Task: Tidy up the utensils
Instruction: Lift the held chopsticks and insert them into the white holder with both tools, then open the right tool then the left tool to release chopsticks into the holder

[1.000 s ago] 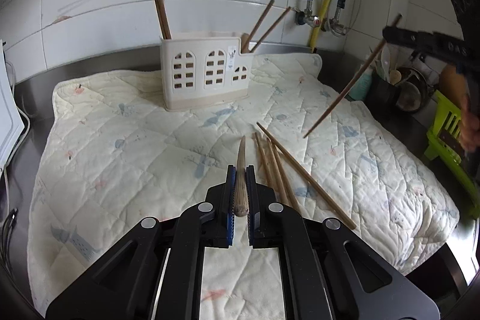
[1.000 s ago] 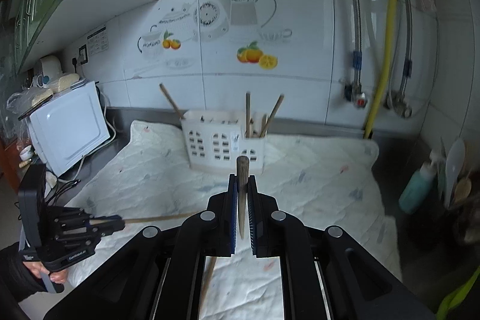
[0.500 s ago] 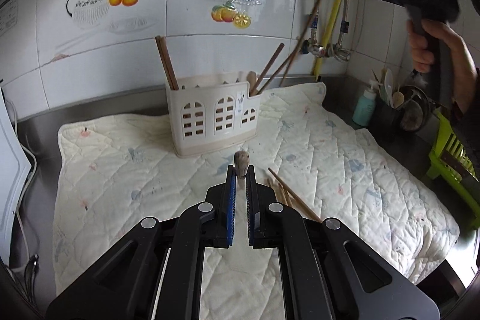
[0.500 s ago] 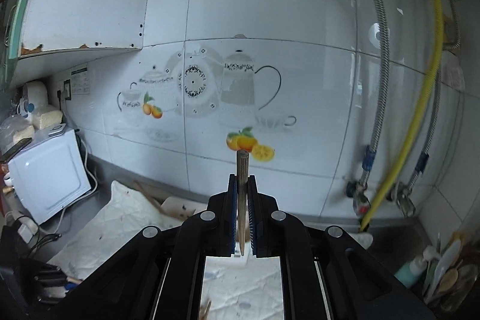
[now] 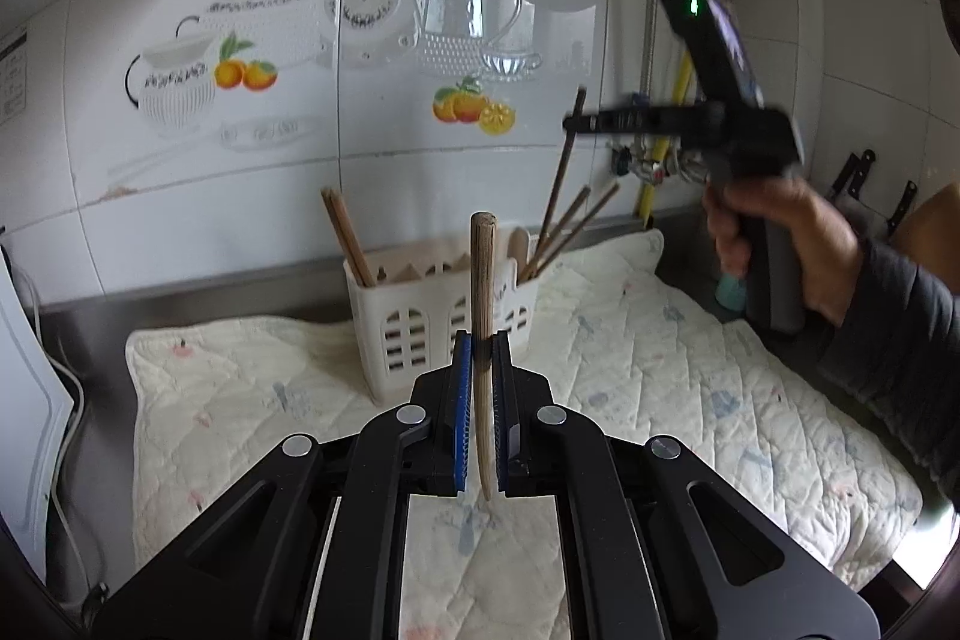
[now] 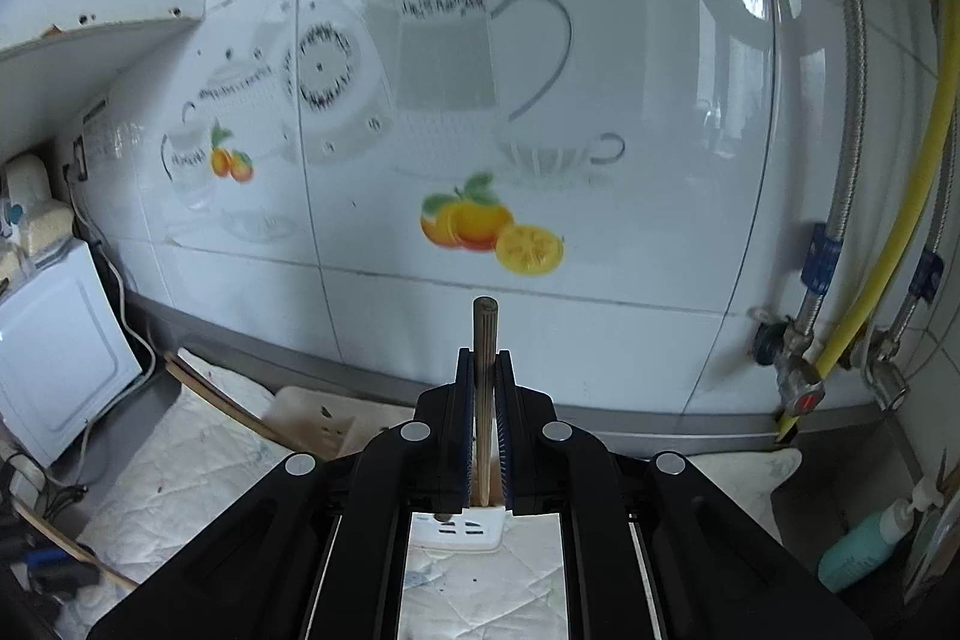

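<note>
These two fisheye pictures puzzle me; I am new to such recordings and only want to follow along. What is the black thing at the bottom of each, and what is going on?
No robot is here: a person holds a hand-held gripper in each hand, and a camera on each looks forward along its jaws.

The left wrist view shows the left gripper, jaws shut on a wooden chopstick. Ahead, a white utensil holder with chopsticks in it stands on a quilted cloth on a kitchen counter. At the right, the person's hand carries the right gripper above the holder, with a dark chopstick hanging down from it.

The right wrist view shows that right gripper from behind, jaws shut on its chopstick, facing the tiled wall, the holder partly visible below.
</note>
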The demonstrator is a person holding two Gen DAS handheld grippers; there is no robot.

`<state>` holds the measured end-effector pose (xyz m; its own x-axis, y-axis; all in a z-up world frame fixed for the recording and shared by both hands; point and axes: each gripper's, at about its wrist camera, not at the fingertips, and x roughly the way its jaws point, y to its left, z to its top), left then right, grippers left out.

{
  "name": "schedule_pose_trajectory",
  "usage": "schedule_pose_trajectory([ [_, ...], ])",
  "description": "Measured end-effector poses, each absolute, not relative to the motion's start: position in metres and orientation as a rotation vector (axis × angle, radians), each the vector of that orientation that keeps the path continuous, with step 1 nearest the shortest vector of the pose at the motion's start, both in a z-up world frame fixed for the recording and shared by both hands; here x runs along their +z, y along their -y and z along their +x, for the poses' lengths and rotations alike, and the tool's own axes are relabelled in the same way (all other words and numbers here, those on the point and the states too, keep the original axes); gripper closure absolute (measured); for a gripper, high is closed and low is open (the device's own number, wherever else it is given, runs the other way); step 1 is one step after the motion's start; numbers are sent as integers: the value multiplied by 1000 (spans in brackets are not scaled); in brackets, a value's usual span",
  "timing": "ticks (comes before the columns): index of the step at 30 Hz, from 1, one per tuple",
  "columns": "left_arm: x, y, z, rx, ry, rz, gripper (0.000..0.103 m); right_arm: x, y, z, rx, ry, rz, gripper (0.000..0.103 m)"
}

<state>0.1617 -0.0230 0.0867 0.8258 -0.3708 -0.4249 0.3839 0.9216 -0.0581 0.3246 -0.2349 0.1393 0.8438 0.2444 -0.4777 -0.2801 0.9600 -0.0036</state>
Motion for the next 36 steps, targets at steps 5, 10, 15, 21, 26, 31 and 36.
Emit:
schedule_pose_trajectory([
  [5,114,25,175,-389,-381,21,98,128,235,327,277,-509,-87,93],
  [10,148,29,191,-350,-288,30,98,133,245,310,267,-466,-98,69],
  [15,172,32,214,-283,-206,28,98,140,257,276,254,-405,-130,62],
  [21,178,31,246,-232,-182,10,98,129,270,228,268,-368,-162,57],
  [26,160,29,272,-210,-230,-14,98,107,278,202,300,-394,-126,57],
  [31,141,27,287,-201,-287,-17,98,85,277,185,332,-428,-87,57],
  [36,128,27,295,-197,-317,-14,98,63,271,170,337,-464,-81,57],
])
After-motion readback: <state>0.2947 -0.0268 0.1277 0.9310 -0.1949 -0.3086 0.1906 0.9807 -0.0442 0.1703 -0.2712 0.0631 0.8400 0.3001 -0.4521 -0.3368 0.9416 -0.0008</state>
